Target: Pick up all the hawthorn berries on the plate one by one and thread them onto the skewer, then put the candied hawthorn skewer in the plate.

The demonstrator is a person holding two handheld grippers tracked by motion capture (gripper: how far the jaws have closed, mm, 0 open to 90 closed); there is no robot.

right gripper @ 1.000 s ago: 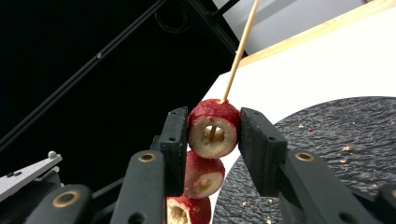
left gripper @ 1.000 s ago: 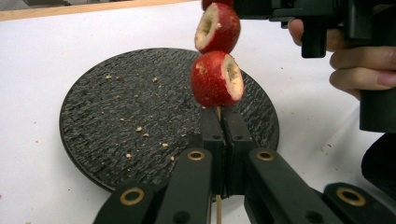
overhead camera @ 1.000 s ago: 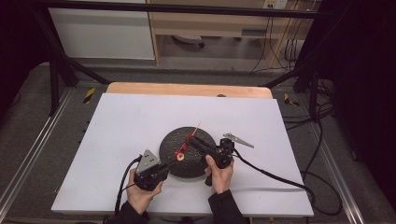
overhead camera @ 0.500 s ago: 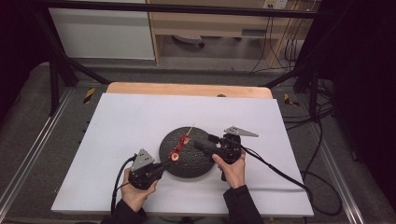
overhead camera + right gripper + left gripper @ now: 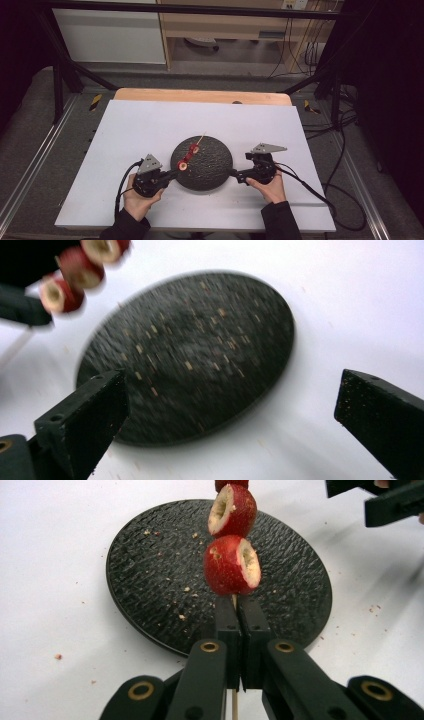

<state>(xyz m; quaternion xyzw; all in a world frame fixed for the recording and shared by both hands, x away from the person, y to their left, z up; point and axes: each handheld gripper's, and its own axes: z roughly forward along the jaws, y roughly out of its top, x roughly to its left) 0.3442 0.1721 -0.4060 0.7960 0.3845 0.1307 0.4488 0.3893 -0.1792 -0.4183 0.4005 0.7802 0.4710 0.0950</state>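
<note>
- low in the high view, left gripper (image 5: 174, 173) in one hand, jaws pinched tight on a thin wooden skewer (image 5: 234, 599); skewer's lower end cut off at the bottom edge of the left gripper view.
- just above the jaws, two cored red fruit pieces (image 5: 231, 565) threaded on; a third cropped by the top edge.
- right gripper (image 5: 234, 174) at lower right of centre, spread wide, holding nothing, just beside the plate's rim.
- mid frame, round black plate (image 5: 212, 167) on the white table (image 5: 150, 125), crumbs scattered; blurred in the right gripper view.
- skewer tip slanting over the plate's upper left.
</note>
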